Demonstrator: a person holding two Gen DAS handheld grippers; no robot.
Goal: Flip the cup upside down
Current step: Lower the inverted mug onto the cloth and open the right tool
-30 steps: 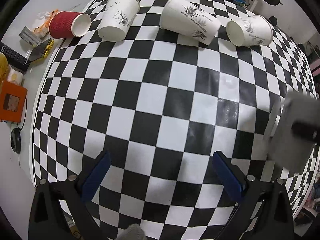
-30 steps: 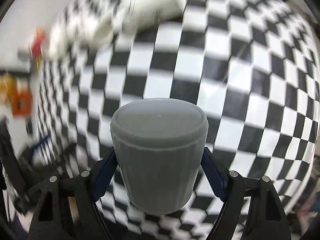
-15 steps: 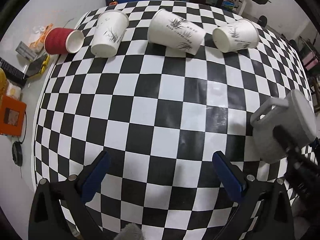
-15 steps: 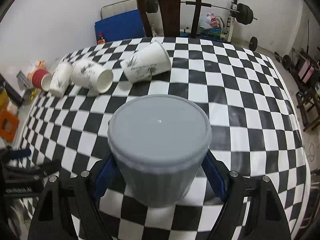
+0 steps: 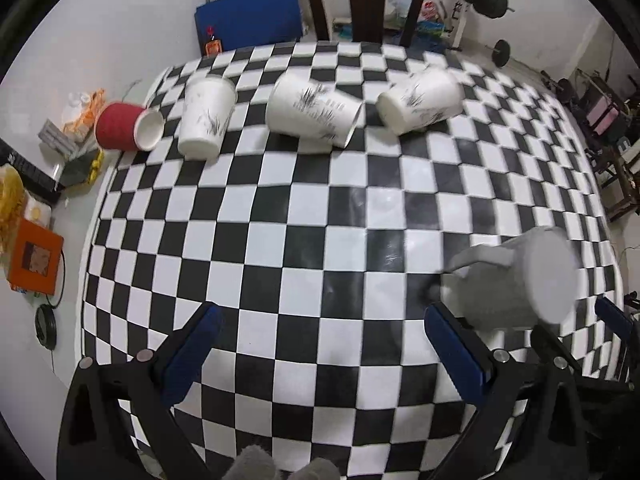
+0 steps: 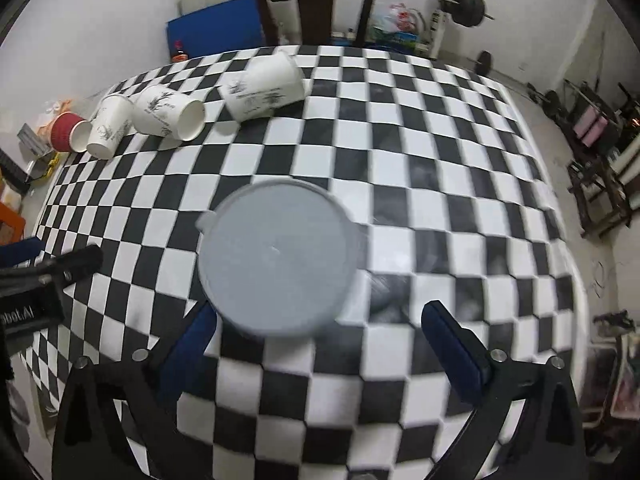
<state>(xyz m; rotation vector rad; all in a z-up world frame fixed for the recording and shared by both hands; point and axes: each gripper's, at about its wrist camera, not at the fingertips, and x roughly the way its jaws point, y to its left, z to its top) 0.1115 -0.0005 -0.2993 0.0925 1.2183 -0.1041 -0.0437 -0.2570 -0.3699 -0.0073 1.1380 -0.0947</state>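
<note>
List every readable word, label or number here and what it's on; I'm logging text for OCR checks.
"botAI", cut off at the frame edge: on the left gripper body, seen in the right wrist view.
Dark print on the white paper cups: too small and blurred to read.
Orange box label: unreadable.

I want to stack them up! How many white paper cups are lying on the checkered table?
3, all on their sides along the far edge: left white cup beside the red cup, middle white cup, right white cup. None looks hidden.
</note>
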